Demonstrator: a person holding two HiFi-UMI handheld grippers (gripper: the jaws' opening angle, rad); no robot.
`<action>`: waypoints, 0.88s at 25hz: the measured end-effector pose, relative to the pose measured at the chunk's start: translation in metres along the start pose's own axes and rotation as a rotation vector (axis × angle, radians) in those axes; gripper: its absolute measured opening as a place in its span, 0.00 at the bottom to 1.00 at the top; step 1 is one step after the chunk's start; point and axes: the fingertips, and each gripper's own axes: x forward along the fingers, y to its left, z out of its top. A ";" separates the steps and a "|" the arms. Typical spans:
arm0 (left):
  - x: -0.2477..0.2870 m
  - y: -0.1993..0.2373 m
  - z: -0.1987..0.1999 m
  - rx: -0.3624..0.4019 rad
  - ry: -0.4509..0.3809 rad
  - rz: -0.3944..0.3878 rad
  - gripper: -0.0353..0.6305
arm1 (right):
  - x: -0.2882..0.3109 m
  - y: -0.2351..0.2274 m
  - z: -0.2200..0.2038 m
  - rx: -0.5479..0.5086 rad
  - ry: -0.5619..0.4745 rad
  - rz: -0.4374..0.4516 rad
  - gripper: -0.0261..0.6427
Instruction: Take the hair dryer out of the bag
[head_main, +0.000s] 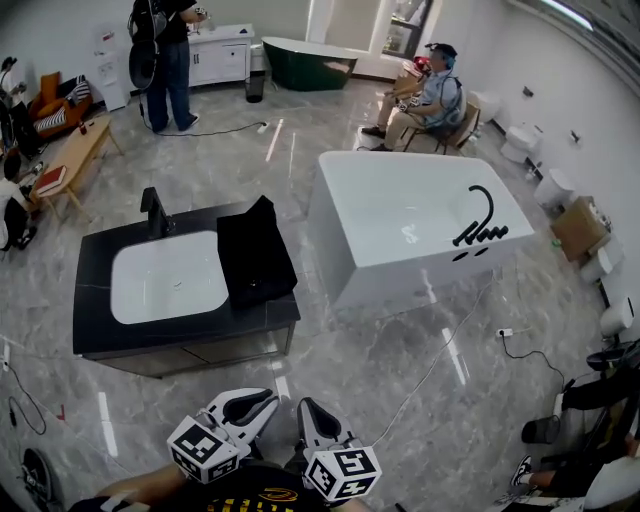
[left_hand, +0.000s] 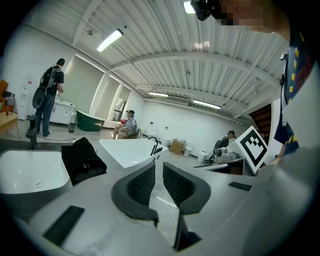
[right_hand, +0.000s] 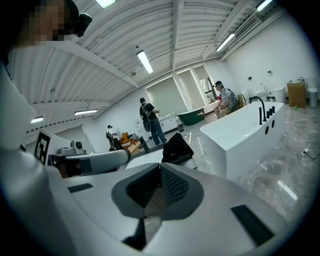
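Both tongs hung empty, well apart from the bag (head_main: 255, 255): left tongs (left_hand: 158, 167) narrowly parted, right tongs (right_hand: 160, 167) closed. Black and crumpled, the bag lay on the dark surface (head_main: 250, 322) beside the sink (head_main: 165, 280). Its inside was hidden, so the dryer could not be seen.

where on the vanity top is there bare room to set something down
Bare: the strip of vanity top along the near edge, in front of the basin, and the narrow margin left of it. The basin itself lies empty. Crowded: the right end, covered by the black bag, and the spot behind the basin, where the faucet stands.
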 end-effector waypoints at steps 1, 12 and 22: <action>0.008 0.003 0.004 -0.002 -0.005 0.020 0.13 | 0.006 -0.007 0.005 -0.005 0.008 0.020 0.05; 0.084 0.004 0.039 -0.016 -0.084 0.264 0.13 | 0.040 -0.076 0.066 -0.070 0.067 0.250 0.05; 0.059 0.048 0.050 -0.073 -0.131 0.472 0.13 | 0.075 -0.079 0.070 -0.079 0.149 0.332 0.05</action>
